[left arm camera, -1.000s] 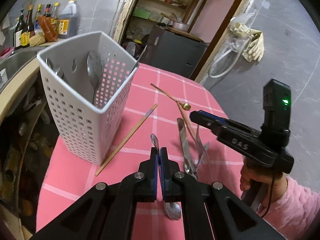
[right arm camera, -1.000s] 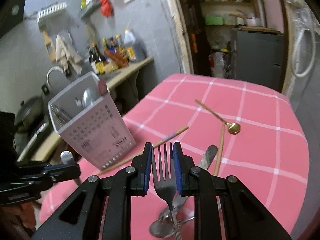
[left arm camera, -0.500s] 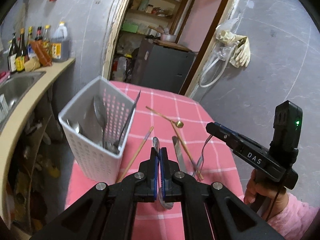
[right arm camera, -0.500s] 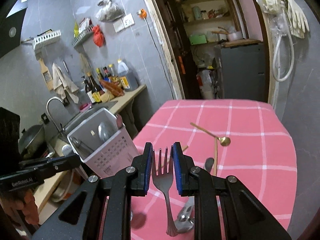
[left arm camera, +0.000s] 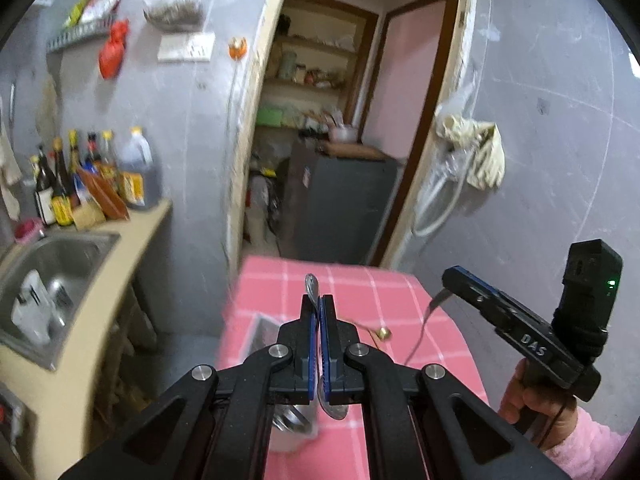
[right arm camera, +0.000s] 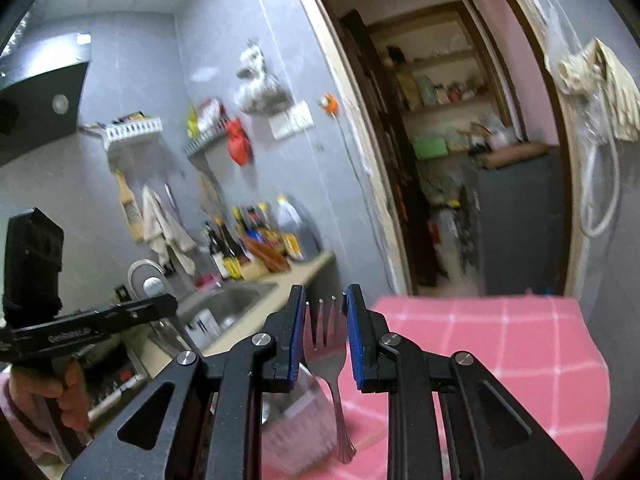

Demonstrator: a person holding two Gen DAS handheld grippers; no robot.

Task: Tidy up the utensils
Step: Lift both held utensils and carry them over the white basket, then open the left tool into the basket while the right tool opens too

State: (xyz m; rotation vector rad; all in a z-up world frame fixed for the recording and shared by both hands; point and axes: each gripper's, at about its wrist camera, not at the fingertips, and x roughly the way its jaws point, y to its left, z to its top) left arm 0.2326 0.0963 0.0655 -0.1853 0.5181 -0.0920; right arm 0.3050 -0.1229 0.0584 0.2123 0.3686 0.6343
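My left gripper (left arm camera: pixel 319 305) is shut on a metal spoon (left arm camera: pixel 312 284); its handle tip pokes up past the fingertips and its bowl hangs below the jaws. My right gripper (right arm camera: pixel 325 304) is shut on a steel fork (right arm camera: pixel 325 354), tines up and handle hanging down. Both are held high above the pink checked table (left arm camera: pixel 380 300). The white perforated basket (left arm camera: pixel 260 330) sits mostly hidden under the left gripper's arms, and shows blurred under the right gripper (right arm camera: pixel 296 432). In the left wrist view the right gripper (left arm camera: pixel 476 300) hovers at the right, held by a hand in a pink sleeve.
A gold spoon (left arm camera: pixel 384 333) lies on the table beyond the basket. To the left are a steel sink (left arm camera: pixel 60 272) and a counter with several bottles (left arm camera: pixel 92 184). A doorway with a dark cabinet (left arm camera: pixel 340 200) lies beyond the table's far edge.
Both grippers have risen well above the table, carrying the spoon and the fork. The basket and the loose utensils have dropped low in both views, mostly behind the gripper arms.
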